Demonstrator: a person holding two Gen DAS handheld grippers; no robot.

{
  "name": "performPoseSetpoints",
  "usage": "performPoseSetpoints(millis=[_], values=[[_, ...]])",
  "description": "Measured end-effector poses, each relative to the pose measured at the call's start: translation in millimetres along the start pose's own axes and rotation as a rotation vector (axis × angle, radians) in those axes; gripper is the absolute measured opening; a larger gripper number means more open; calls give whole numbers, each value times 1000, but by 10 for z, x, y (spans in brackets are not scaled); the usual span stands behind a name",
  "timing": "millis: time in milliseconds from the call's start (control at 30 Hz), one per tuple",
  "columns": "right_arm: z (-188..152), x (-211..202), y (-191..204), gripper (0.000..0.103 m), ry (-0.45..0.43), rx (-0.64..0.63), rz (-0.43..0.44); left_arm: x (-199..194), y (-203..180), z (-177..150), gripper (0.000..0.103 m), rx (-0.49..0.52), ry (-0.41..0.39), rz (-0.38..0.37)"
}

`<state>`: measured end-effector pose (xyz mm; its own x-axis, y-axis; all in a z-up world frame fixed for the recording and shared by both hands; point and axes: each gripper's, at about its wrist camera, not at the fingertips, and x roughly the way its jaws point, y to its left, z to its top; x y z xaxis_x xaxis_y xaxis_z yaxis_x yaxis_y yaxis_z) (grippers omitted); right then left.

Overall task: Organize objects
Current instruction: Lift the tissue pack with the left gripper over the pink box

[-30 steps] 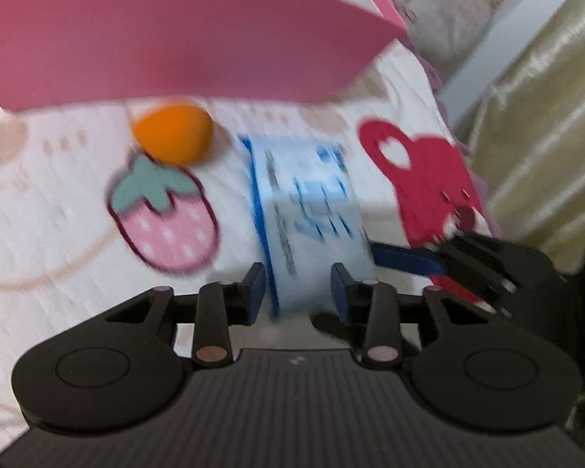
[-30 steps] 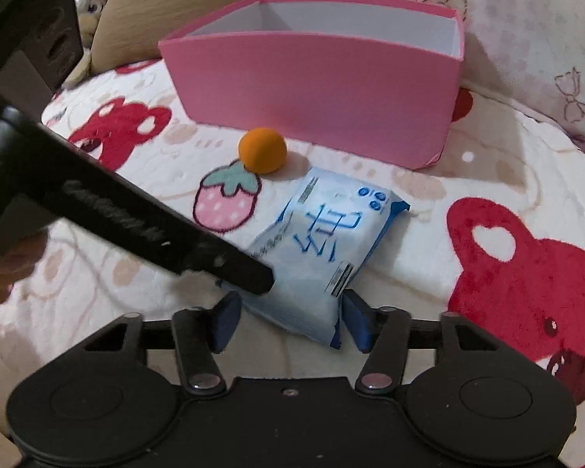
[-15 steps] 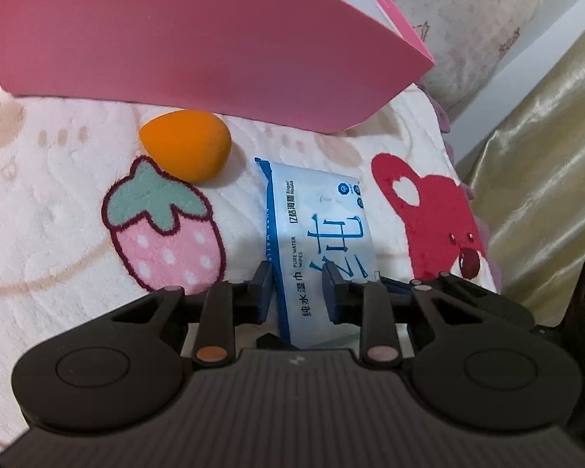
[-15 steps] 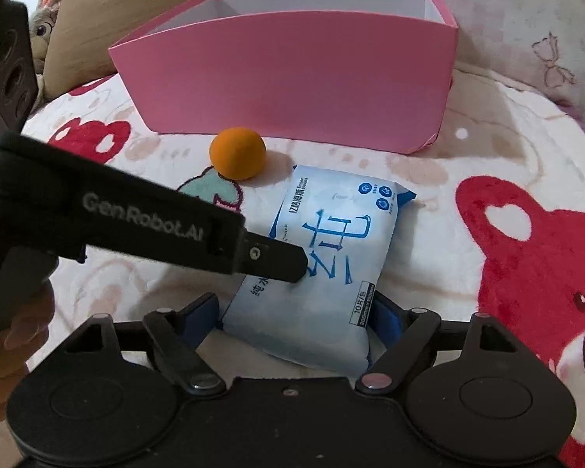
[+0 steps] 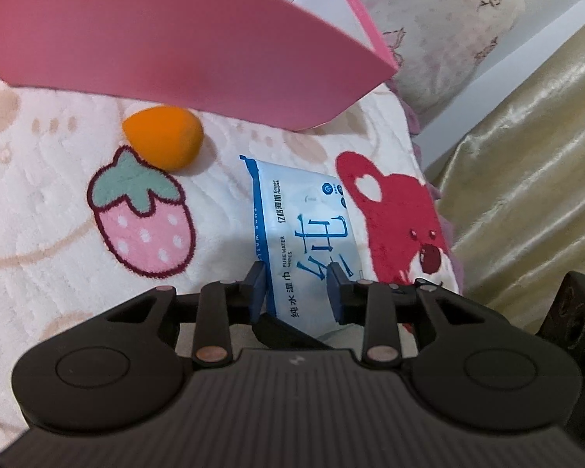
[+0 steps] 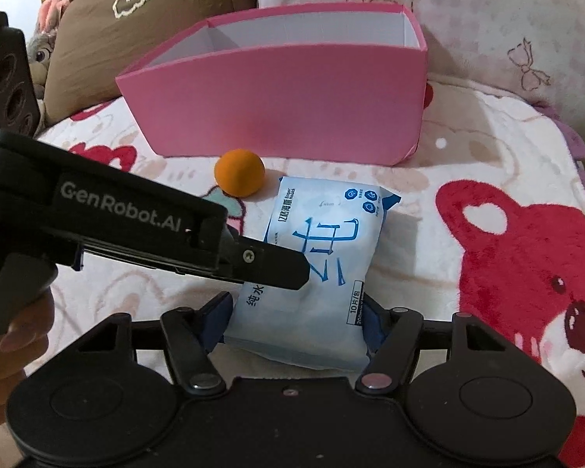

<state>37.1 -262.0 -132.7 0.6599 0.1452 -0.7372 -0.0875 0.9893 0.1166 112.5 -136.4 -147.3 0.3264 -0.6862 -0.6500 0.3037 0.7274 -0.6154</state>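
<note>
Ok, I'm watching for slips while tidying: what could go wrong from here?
Both the left tool and the right tool, whose jaws have just been closing, pinch the same soft wipes pack. If the hands pull apart, it could stretch or slip out of one grip. The orange sponge lies between the pack and the pink box, so a low carry might knock it away.

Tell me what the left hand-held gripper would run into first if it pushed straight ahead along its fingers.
The left hand-held gripper is already shut on the wet wipes pack, so that pack is in the way first. Beyond it, probably bare blanket, then the pink box, though depth is hard to judge.
</note>
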Motion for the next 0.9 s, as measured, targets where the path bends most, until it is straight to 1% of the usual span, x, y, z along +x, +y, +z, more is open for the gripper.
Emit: performPoseSetpoints(millis=[167,367,667,900], values=[[38,-163,112,71,-17,-8,2,-198,-130,6,31,42,-1,14],[112,-405,284,71,-22,-28,-6,-479,-290,71,31,87,25,37],[349,-742,560,71,-86,-92,-19,-985,-424,231,31,129,-20,28],[559,-896,794,71,-105,-118,-10,-1299,-474,327,31,153,-54,59]])
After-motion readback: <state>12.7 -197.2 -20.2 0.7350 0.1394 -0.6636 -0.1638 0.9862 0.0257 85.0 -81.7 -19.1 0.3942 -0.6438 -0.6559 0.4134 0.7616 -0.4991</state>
